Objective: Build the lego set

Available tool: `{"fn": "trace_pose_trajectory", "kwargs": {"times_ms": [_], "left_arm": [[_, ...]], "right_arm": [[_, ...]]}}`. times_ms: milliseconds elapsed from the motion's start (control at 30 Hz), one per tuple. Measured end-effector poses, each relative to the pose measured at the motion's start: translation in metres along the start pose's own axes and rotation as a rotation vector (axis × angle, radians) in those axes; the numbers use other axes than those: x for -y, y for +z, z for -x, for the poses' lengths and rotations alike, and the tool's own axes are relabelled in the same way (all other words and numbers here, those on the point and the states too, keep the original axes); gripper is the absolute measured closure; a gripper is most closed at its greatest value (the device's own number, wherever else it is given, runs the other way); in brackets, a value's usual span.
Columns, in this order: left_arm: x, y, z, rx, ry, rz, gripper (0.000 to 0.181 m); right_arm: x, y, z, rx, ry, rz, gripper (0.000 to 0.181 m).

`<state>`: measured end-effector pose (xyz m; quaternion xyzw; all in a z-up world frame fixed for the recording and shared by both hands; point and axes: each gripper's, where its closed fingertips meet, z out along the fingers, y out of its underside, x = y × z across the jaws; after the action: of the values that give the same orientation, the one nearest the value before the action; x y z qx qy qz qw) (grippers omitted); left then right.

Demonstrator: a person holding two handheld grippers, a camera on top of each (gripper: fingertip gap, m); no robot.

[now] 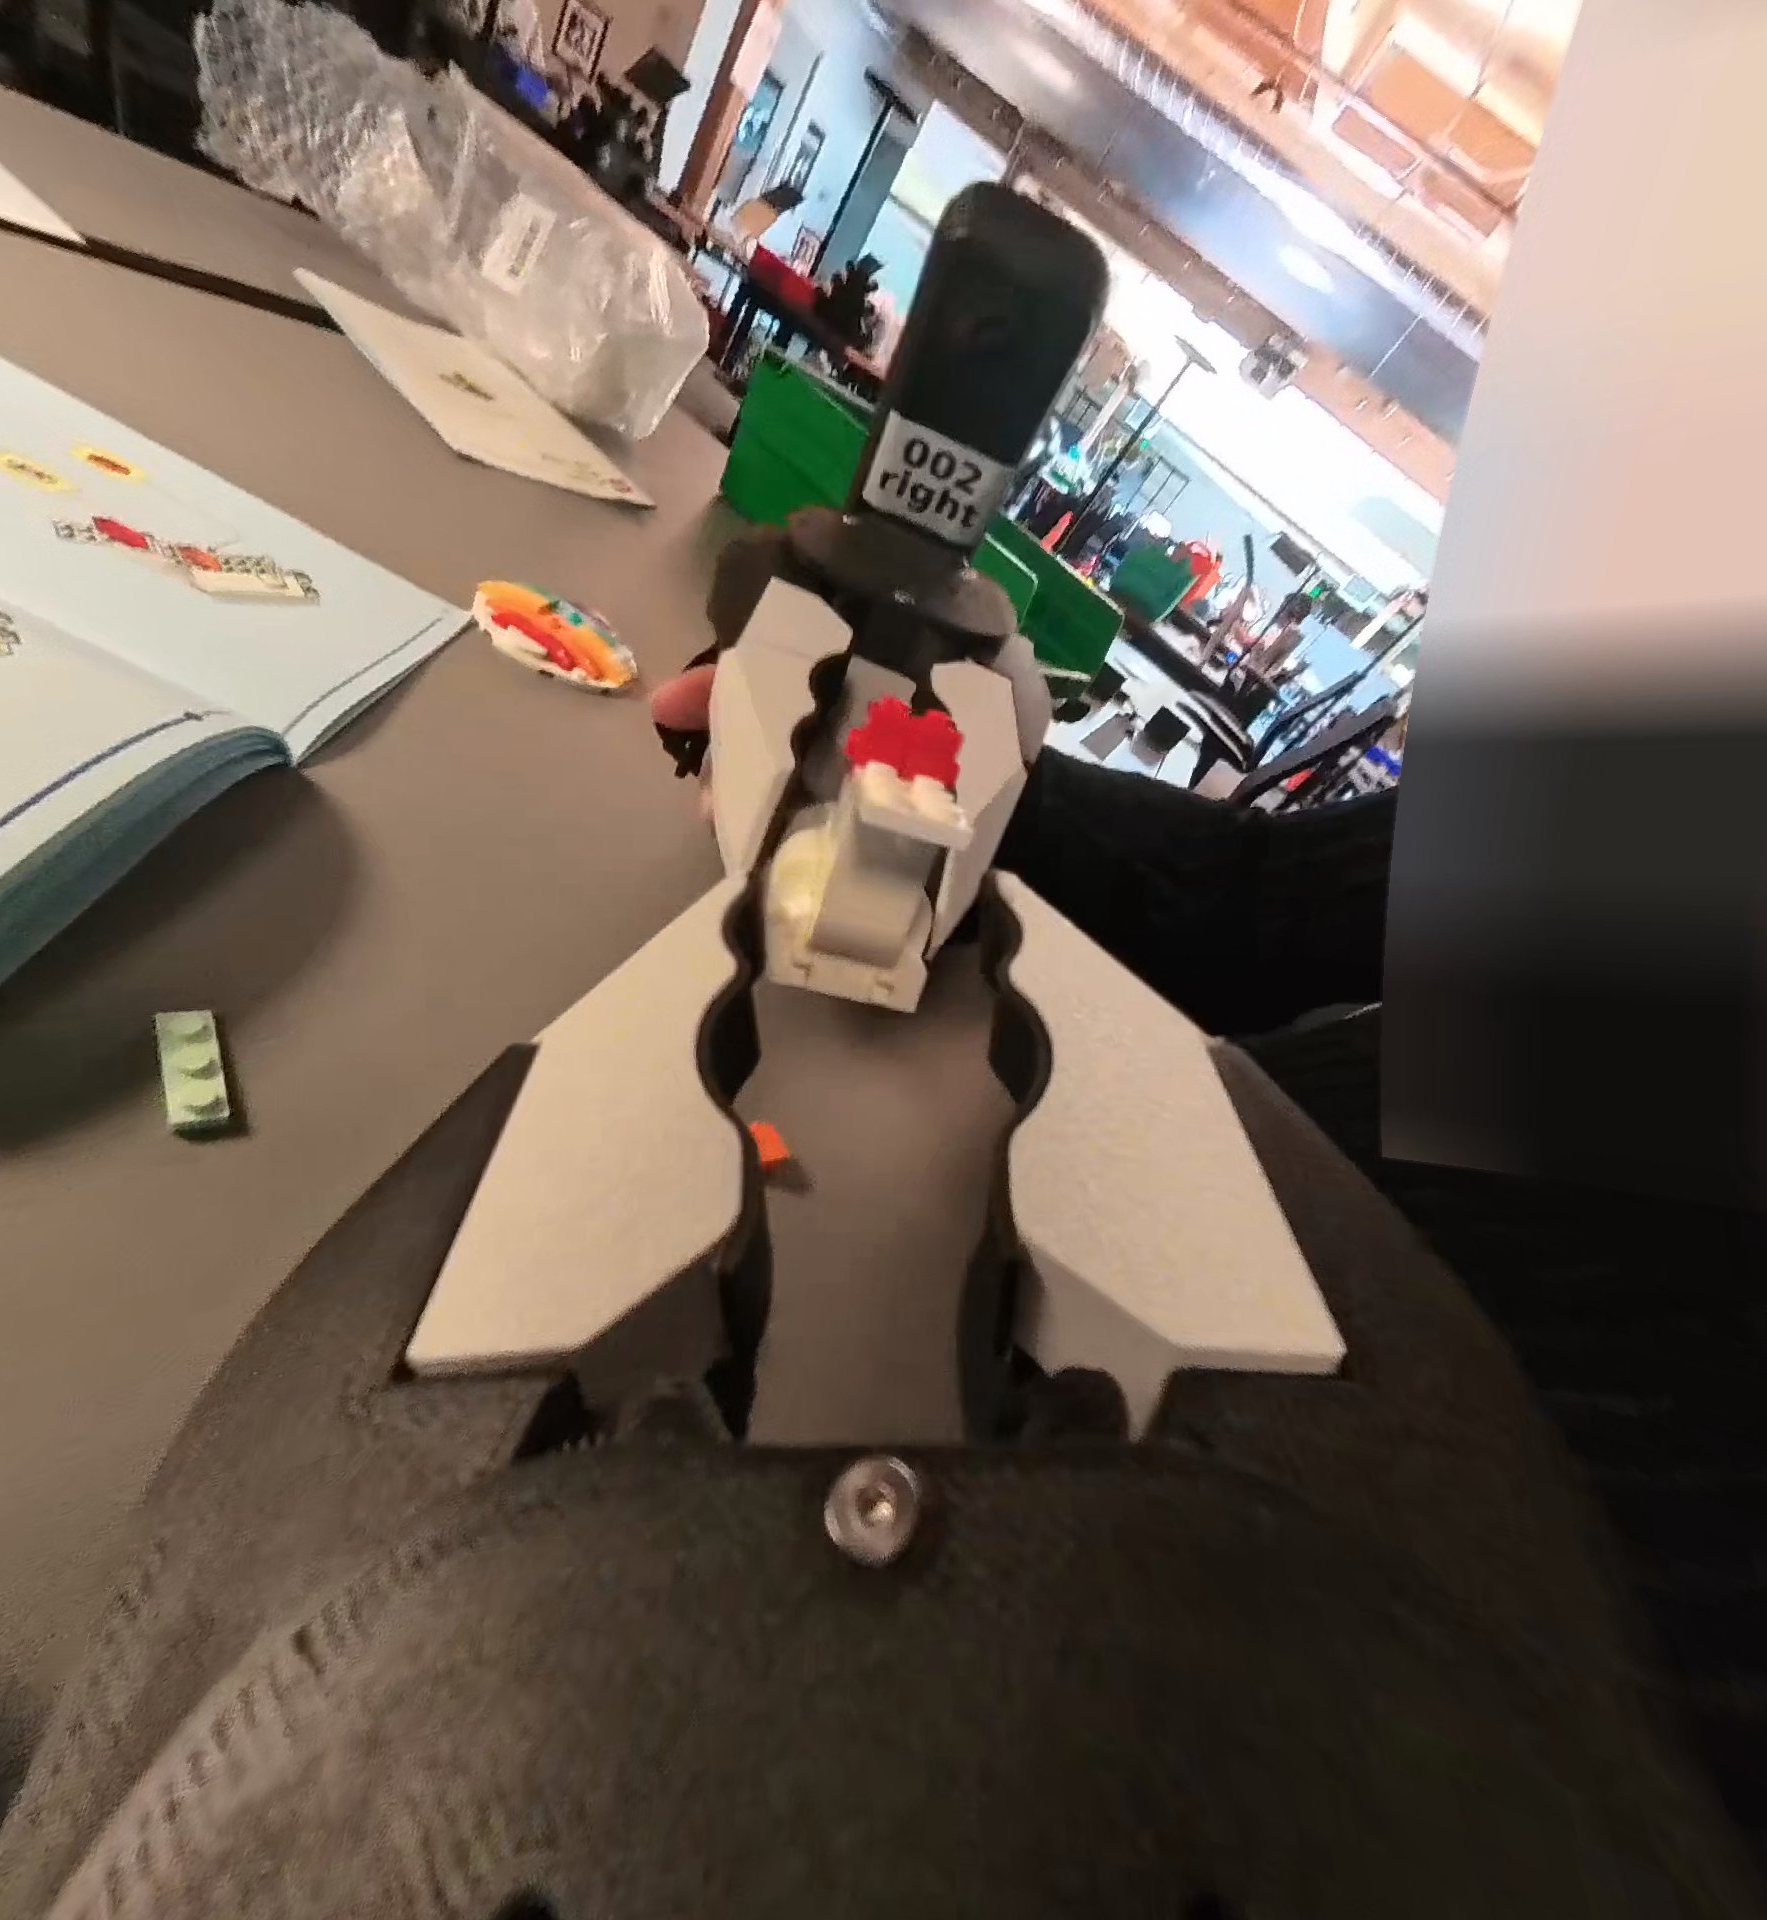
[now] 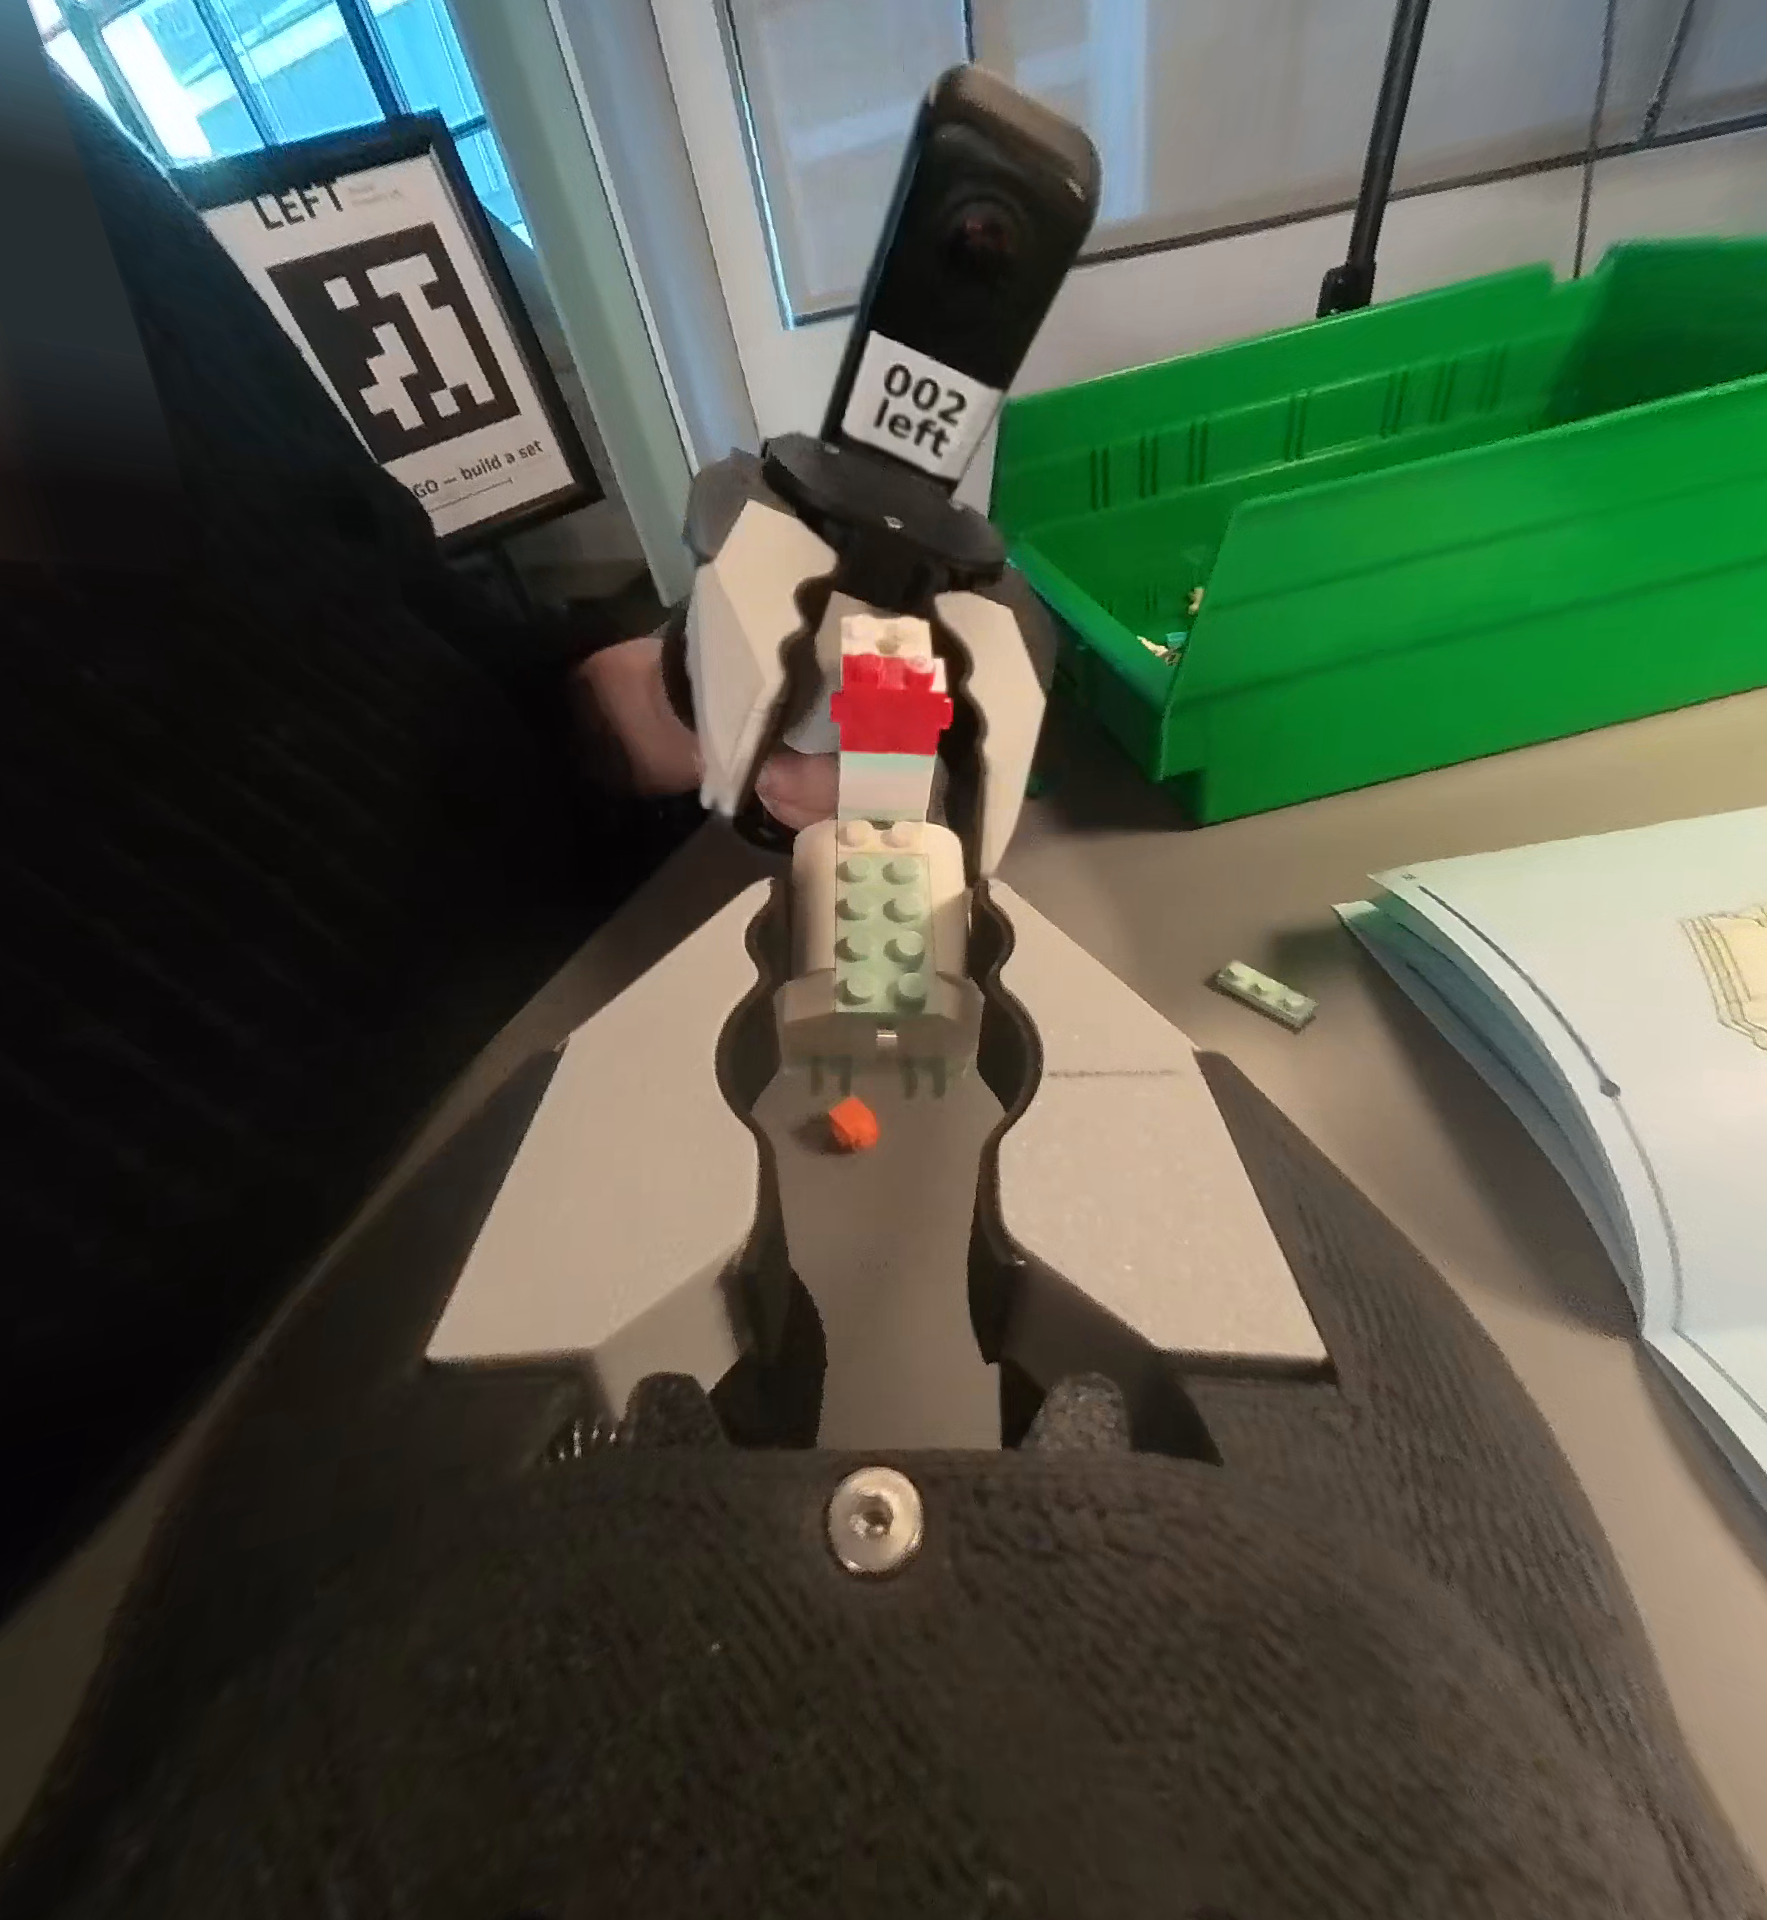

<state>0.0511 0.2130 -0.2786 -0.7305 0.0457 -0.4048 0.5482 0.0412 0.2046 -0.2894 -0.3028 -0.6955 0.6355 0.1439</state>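
Mid-assembly: both the left gripper (image 1: 863, 914) and right gripper (image 2: 874, 935) have jaws clamped on the lego sub-assembly (image 2: 884, 914) (held above the bench (image 1: 505, 852)) — next, I judge, fetch the loose green plate (image 1: 196, 1073) at the left — one gripper must let go.

Grey table (image 1: 505, 894), window (image 2: 266, 73) (daylit), white wall (image 2: 1222, 125)

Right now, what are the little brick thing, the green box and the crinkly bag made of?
The brick build looks like hard, smooth plastic: crisp studs, slight shine. The green bin also seems moulded plastic, with ribbed walls and a glossy surface. The bag looks like thin clear plastic film, wrinkled and glinting.
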Motion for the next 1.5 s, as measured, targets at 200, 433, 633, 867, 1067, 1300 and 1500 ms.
{"fn": "trace_pose_trajectory", "kwargs": {"times_ms": [200, 433, 633, 867, 1067, 1300, 1500], "left_arm": [[0.004, -0.004, 0.009, 0.071, 0.057, -0.03, 0.154], [0.024, -0.017, 0.034, 0.217, -0.069, -0.168, 0.156], [0.022, -0.011, 0.033, 0.212, -0.068, -0.166, 0.156], [0.012, -0.009, 0.018, 0.131, 0.053, -0.06, 0.125], [0.0, -0.004, 0.021, 0.136, 0.025, 0.015, 0.119], [-0.016, 0.0, 0.015, 0.116, 0.112, 0.14, 0.144], [-0.015, -0.013, 0.03, 0.278, 0.214, 0.15, 0.144]], "right_arm": [[0.001, 0.005, -0.005, -0.059, -0.046, 0.007, 0.148], [0.005, -0.005, -0.035, -0.502, -0.636, 0.193, 0.115], [-0.002, -0.002, -0.048, -0.684, -0.935, 0.342, 0.152], [0.0, 0.0, -0.04, -0.687, -1.071, 0.331, 0.155], [0.003, 0.004, -0.031, -0.683, -1.172, 0.312, 0.155], [0.001, 0.009, -0.024, -0.663, -1.201, 0.311, 0.155], [-0.011, 0.008, -0.035, -0.63, -1.011, 0.355, 0.145]]}}
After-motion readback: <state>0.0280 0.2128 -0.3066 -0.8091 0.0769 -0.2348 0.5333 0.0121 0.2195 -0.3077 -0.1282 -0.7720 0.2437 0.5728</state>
